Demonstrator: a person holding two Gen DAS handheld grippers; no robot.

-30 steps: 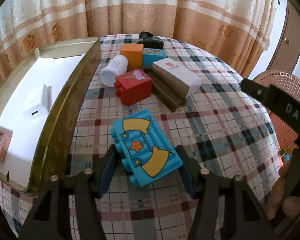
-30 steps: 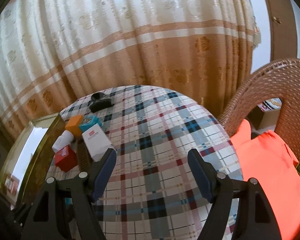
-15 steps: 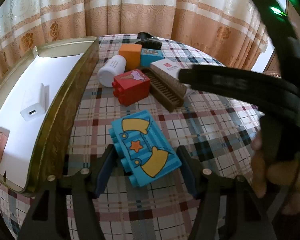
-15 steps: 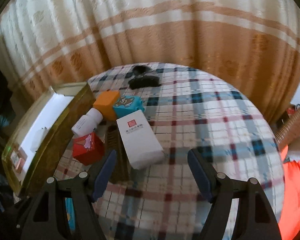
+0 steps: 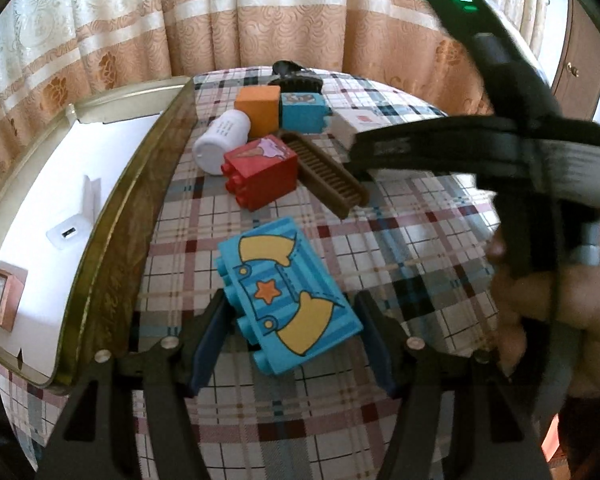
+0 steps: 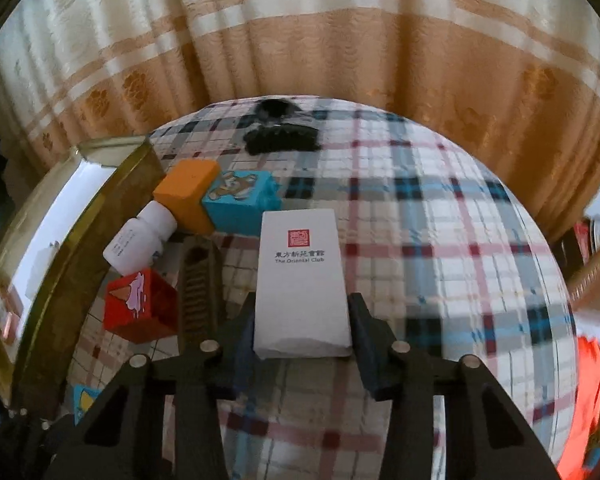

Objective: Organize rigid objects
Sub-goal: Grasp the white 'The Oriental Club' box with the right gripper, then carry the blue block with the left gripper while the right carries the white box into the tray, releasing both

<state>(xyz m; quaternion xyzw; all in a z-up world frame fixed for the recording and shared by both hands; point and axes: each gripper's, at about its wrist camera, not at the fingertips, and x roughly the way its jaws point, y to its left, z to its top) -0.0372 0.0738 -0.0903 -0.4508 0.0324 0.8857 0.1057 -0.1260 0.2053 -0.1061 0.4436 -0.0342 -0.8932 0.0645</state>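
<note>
The white box (image 6: 302,280) with the red stamp and "The Oriental Club" print sits low centre in the right wrist view, its near end between the right tongs (image 6: 302,330). The pads look right up against its sides, but I can't tell if they're really pinching it yet. Over in the left wrist view, the big blue block (image 5: 286,294) with the star and yellow shapes lies lower centre, tilted, between the spread left tongs (image 5: 292,340), with gaps on both sides.

Left of the white box there's a brown comb (image 6: 200,292), then a red block (image 6: 140,306), a white bottle (image 6: 138,240) on its side, an orange block (image 6: 188,194) and a small blue bear block (image 6: 240,200) touching it. Everything's on the plaid surface (image 6: 440,260). A gold-rimmed tray (image 5: 112,236) runs down the left edge, holding a white charger (image 5: 74,224).
</note>
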